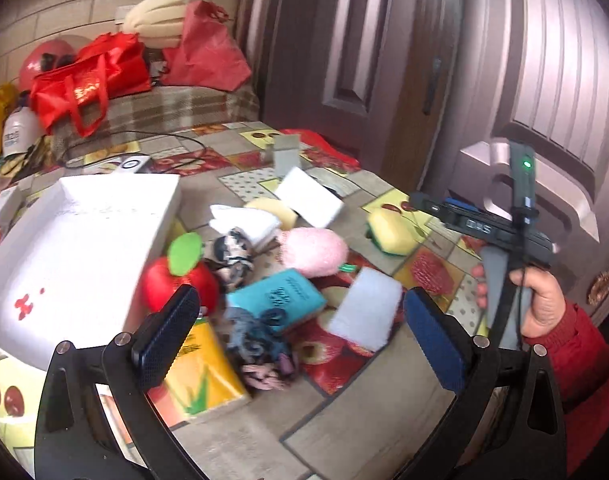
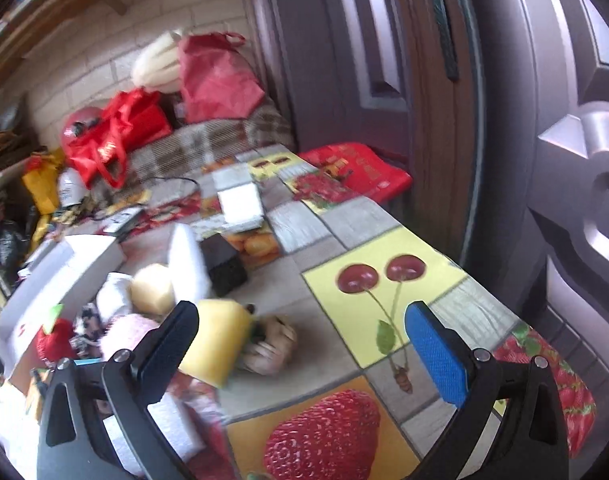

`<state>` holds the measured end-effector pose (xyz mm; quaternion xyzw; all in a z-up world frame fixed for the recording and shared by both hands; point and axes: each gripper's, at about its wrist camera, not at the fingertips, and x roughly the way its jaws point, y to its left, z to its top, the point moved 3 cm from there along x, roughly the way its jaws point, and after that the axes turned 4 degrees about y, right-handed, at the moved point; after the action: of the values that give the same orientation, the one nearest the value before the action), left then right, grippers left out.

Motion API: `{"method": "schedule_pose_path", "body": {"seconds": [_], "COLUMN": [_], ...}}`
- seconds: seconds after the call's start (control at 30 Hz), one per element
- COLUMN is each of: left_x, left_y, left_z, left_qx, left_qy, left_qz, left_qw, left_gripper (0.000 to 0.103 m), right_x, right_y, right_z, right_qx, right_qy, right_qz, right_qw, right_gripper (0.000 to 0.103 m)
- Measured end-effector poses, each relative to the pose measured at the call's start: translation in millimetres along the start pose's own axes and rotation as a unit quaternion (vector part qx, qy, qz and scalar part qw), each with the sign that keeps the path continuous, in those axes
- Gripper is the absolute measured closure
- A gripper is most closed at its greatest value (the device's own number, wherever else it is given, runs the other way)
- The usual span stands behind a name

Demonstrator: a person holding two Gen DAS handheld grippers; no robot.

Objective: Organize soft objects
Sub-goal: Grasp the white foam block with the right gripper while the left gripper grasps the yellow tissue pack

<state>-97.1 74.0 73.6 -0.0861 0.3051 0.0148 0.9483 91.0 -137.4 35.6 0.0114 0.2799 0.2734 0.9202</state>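
Both tools hang above a fruit-print oilcloth tabletop [image 1: 388, 200] strewn with soft goods awaiting sorting. The left tool [image 1: 300, 328] is released, its blue-padded fingers spread wide and holding nothing, poised over the thick of the pile, apparently to pick a first item. At its 10 o'clock sits a red plush apple with a green felt leaf [image 1: 178, 276]; near 12 o'clock lie a teal rectangular packet [image 1: 278, 294], a fluffy pink round puff [image 1: 314, 250] and a folded white cloth [image 1: 244, 222]. A white foam block [image 1: 366, 308] rests at 1 o'clock, and a yellow sponge with a green scouring side [image 1: 390, 232] lies farther out at 2 o'clock, apart from the heap. A yellow tissue pack [image 1: 202, 372] lies under the left finger.

The large open white cardboard box [image 1: 84, 240], at 9 to 10 o'clock and touching the pile's edge, looks like the intended container, placed within easy reach.

The right tool [image 2: 300, 348] is likewise spread and empty, held over bare oilcloth at the pile's right fringe, the yellow sponge [image 2: 214, 346] just beside its left finger.
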Motion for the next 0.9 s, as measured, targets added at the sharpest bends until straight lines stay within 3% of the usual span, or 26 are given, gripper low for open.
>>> {"method": "schedule_pose_path", "body": {"seconds": [0.07,0.13,0.27,0.37,0.5,0.67,0.9], "left_x": [-1.1,1.5,13.5,26.4,42.1,59.5,69.2], "left_y": [21.2,35.0,39.6,35.4,35.3,33.8,35.1], "left_z": [0.5,-4.9,-27.1,-43.4,-49.8,-48.6,-52.8], "left_qx": [-0.016,-0.022,-0.014,-0.021,-0.039,-0.04,-0.029], "left_qy": [0.004,0.022,0.086,0.134,0.163,0.191,0.207], "left_qz": [0.033,0.054,0.05,0.043,0.049,0.062,0.076], "left_qw": [0.9993,0.9981,0.9949,0.9898,0.9846,0.9789,0.9749], "left_gripper": [0.0,0.0,0.0,0.0,0.0,0.001,0.024], "right_x": [-5.8,-4.4,-2.7,-1.7,7.1,24.5,39.2], "right_y": [7.7,14.3,37.2,63.7,93.2,101.6,106.2], "right_z": [0.0,-0.9,-11.0,-30.2,-57.3,-69.3,-76.9], "right_qx": [-0.018,-0.023,-0.068,-0.141,-0.226,-0.257,-0.265], "right_qy": [-0.005,0.011,0.056,0.107,0.157,0.197,0.23], "right_qz": [0.064,0.097,0.16,0.189,0.177,0.157,0.152], "right_qw": [0.998,0.995,0.983,0.966,0.945,0.933,0.924], "right_gripper": [0.0,0.0,0.0,0.0,0.0,0.0,0.002]}}
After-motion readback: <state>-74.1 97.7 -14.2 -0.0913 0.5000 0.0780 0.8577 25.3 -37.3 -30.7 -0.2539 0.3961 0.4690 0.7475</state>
